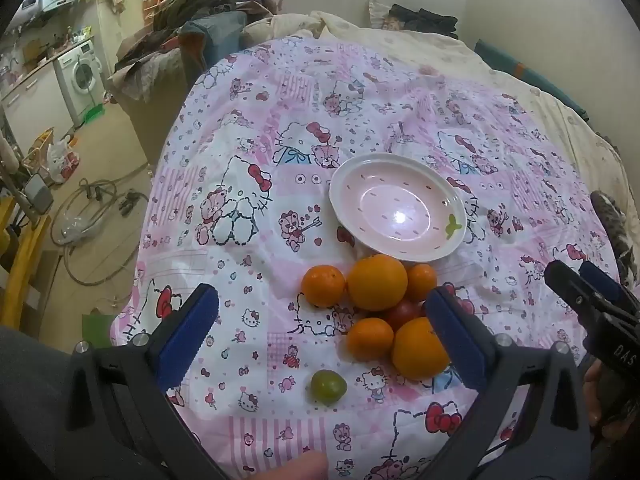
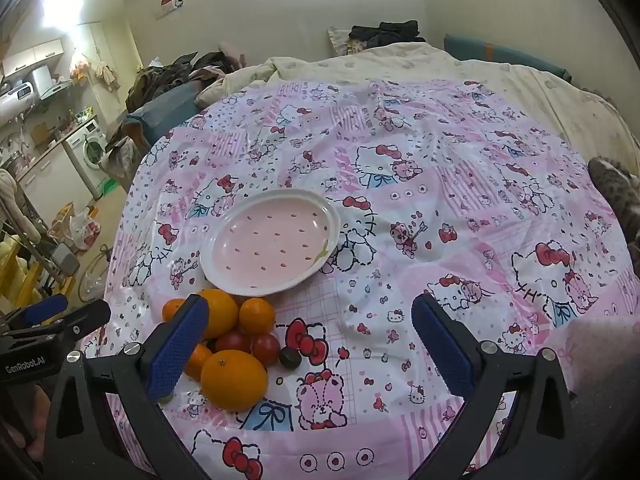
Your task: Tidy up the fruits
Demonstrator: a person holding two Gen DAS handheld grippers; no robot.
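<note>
Pink cartoon-cat sheeting (image 1: 248,264) covers a bed that serves as worktop in a cluttered studio room, and both hand-held tools hang above it with nothing in their grasp. Between the spread-wide blue pads of the left gripper (image 1: 320,336) lies a small green fruit (image 1: 328,386), just inside the gap and apart from the rest; the right-hand pad overlaps the nearest large orange (image 1: 418,350). Ahead of those jaws the heap gathers: a mandarin (image 1: 369,339), a red tomato-like fruit (image 1: 404,312), a second big orange (image 1: 377,282) flanked by two more mandarins (image 1: 323,285).

Beyond the heap, and touching its far edge, sits the empty pink strawberry-pattern plate (image 1: 398,206), the likely destination, judging by the task. Nothing has been moved into it yet.

Off to that tool's right, the right gripper (image 2: 312,344) stands equally wide over bare sheeting, the fruit cluster crowding its left pad and a small dark fruit (image 2: 290,357) lying just within the gap. Both tools tilt downward, apparently poised to choose a first piece; the loose green fruit looks the easiest pick.

Lettering reads "GenRobot.AI" on the left tool's body as seen from the right camera, and "DAS" on the right tool's. A front-loading washing machine (image 1: 80,76) stands far back left, beside piled clothes.
</note>
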